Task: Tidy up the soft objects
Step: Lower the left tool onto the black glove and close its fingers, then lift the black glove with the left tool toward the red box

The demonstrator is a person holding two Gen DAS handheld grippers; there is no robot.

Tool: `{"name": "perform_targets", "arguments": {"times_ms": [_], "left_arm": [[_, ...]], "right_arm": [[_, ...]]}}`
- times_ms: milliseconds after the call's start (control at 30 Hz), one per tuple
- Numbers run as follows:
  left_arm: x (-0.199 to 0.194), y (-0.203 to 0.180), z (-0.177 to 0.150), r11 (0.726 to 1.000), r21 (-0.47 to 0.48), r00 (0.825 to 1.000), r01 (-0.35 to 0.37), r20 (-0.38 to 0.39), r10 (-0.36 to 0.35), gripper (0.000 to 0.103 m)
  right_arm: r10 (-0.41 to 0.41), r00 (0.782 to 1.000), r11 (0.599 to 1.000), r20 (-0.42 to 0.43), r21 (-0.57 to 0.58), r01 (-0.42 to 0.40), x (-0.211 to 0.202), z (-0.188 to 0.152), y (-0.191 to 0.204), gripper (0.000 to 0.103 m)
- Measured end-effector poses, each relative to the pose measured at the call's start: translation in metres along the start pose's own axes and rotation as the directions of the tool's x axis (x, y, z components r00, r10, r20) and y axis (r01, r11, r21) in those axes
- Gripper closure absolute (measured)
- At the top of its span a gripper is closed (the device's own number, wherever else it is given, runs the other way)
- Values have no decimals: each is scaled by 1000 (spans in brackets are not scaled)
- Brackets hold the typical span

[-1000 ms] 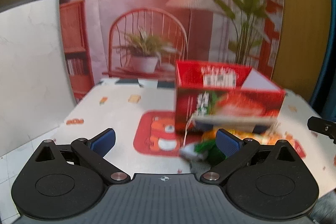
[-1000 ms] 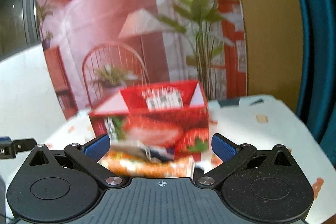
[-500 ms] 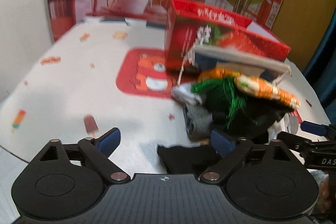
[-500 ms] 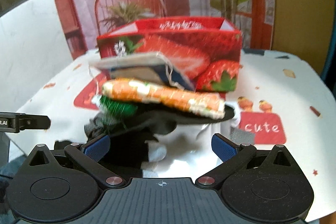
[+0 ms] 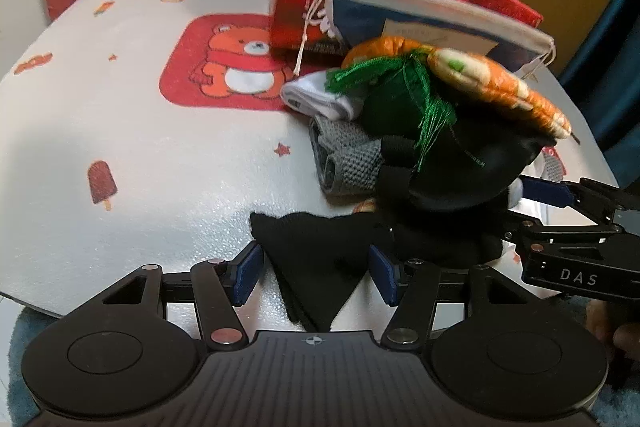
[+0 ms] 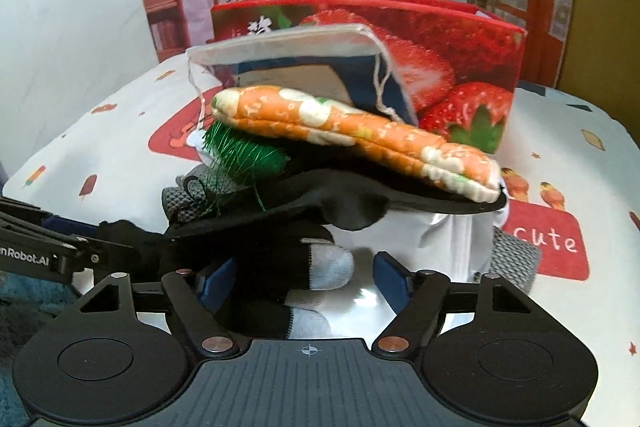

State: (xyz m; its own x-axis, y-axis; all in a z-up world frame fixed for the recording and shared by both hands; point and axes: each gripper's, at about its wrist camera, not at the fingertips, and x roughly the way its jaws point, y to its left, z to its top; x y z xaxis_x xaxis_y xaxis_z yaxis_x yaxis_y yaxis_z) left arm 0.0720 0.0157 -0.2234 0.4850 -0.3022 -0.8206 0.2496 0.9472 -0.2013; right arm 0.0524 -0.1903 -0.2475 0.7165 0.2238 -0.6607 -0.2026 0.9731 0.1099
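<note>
Cartoon-printed white tablecloth (image 5: 120,131) over a table, printed backdrop of chair and plants behind. Toward the far edge, a red strawberry box (image 6: 460,39); against its front, a heap of soft things: drawstring pouch (image 6: 288,47), orange quilted mitt (image 6: 360,135), green fringed cloth (image 5: 400,79), grey knit piece (image 5: 348,159). At the near edge, left gripper (image 5: 316,271) astride a black cloth (image 5: 316,259), jaws just closing, pads not visibly pressing. Right gripper (image 6: 304,277) likewise closing, around a black-and-grey sock (image 6: 320,263), apparently no contact yet.

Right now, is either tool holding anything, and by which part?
Nothing yet. The left tool, closing, straddles the black cloth's corner; the right tool brackets a black-and-grey sock.
</note>
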Motion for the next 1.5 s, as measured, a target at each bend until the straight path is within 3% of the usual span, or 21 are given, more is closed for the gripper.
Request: {"name": "perform_targets", "arguments": {"times_ms": [67,200,333,567,933,1333,1500], "left_arm": [[7,3,0,1000,-20,1000,15,-17,-15,45],[14,-1,3,1000,15,1000,-27,15,27,58],[18,-6,6,998,41,999,-42,27,41,63],[13,-4,4,999,28,999,-30,38,29,74],[0,-7,4,998,48,994,-29,105,24,79],[-21,-13,4,996,76,975,-45,221,27,80],[-20,-14,4,996,79,976,-46,217,28,80]], "right_arm": [[-1,1000,1000,-10,-5,1,5,0,0,34],[3,1000,1000,2,-25,-3,10,-1,3,36],[20,1000,998,-1,-60,-20,14,-2,8,50],[52,999,998,1,-38,-52,13,-5,6,63],[91,995,996,29,-12,-90,5,-9,3,91],[136,976,991,172,-15,-136,-24,-3,3,95],[134,977,991,167,-5,-135,-23,-1,2,96]]}}
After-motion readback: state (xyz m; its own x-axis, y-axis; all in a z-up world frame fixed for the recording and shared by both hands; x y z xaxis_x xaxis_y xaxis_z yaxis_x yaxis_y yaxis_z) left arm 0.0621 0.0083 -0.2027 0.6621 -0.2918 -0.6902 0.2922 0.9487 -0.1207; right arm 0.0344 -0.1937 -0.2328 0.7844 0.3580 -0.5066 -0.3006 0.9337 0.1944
